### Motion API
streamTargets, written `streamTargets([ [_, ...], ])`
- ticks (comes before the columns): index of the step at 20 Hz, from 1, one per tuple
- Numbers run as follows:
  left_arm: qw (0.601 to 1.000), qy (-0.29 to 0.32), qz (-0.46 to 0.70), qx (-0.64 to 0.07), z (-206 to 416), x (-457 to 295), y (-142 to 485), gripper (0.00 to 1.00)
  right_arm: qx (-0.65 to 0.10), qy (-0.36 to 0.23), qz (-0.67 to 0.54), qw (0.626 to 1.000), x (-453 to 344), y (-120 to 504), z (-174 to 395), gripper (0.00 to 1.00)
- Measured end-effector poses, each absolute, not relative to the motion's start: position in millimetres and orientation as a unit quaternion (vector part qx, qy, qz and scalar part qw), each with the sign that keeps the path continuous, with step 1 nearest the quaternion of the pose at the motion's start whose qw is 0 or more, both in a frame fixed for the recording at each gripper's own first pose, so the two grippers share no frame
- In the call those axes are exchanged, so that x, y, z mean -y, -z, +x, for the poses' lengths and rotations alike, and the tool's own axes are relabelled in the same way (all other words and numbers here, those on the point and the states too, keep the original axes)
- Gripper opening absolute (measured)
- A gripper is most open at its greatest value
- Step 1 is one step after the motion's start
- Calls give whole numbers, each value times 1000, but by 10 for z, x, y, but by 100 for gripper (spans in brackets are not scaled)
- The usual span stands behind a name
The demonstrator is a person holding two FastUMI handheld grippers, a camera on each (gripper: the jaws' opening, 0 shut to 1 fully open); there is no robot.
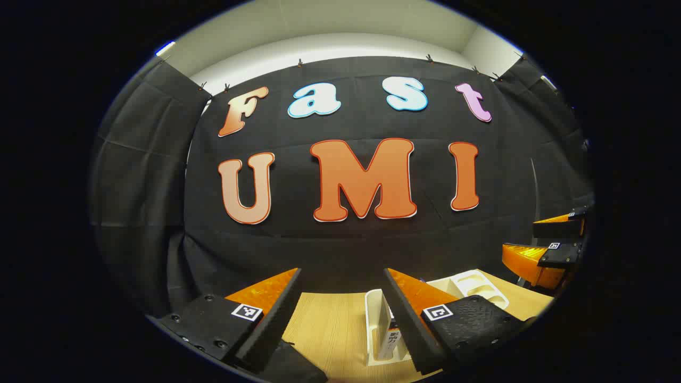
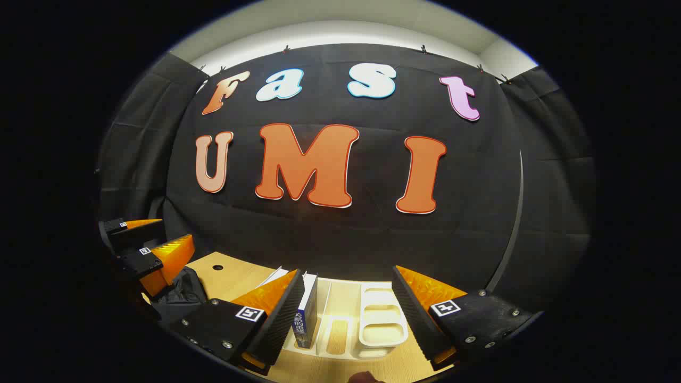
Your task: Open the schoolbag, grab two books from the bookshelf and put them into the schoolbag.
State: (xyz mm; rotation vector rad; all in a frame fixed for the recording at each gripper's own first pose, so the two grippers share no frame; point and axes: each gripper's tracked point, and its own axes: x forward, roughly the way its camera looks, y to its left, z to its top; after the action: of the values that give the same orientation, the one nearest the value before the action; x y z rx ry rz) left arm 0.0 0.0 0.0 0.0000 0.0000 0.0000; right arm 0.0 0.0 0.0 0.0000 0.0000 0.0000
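Bookshelf (image 1: 375,324) half hidden behind the left tool's (image 1: 340,314) right finger, its base cut off by the picture's lower edge. Book (image 1: 394,340) there showing as a sliver, cover print too small to read. In the right gripper view, schoolbag (image 2: 183,290) a dark heap, mostly covered by the other tool; zip state impossible to tell. Book (image 2: 306,314) partly behind the right tool's (image 2: 348,314) left finger.

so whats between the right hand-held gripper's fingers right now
In the right gripper view, the white bookshelf on the wooden table lies between the open right hand-held gripper fingers, unheld.
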Motion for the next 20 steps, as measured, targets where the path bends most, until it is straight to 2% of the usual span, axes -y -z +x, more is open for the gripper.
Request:
streamTargets([
  [19,1000,-1,20,-6,-40,18,26,94,3,-3,-6,1000,-31,41,-66,97],
  [20,1000,-2,20,-6,-42,11,20,96,3,-3,-6,1000,-30,40,-68,97],
])
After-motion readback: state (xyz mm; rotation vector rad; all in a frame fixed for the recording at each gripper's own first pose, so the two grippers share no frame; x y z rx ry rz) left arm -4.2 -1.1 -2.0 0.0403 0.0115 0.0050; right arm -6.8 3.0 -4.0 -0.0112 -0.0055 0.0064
